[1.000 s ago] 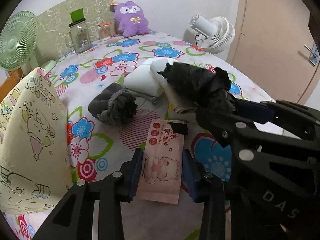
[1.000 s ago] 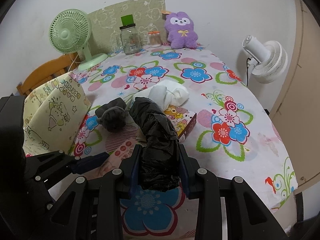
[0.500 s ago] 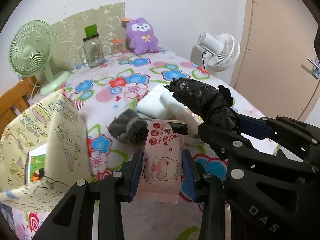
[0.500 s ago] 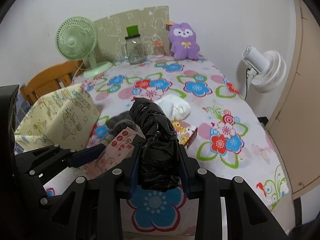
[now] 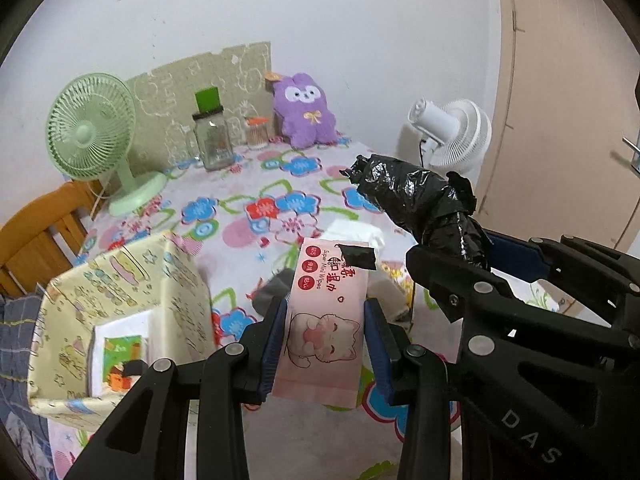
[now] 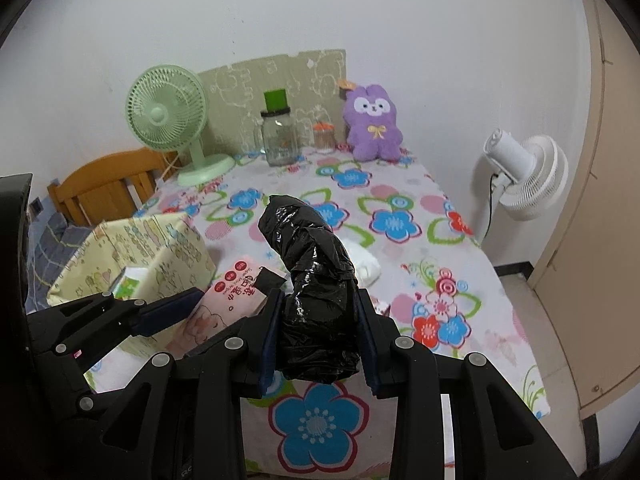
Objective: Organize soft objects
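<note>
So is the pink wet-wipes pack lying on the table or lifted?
Lifted: the pink wet-wipes pack is clamped between the left gripper fingers, above the floral tablecloth.

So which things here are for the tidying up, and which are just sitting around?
For the tidying:
- pink wipes pack, in the left gripper
- black plastic bundle, in the right gripper
- yellow cloth bin
- white cloth on the table

Just sitting around:
- green fan
- white fan
- glass jar
- purple plush, possibly
</note>
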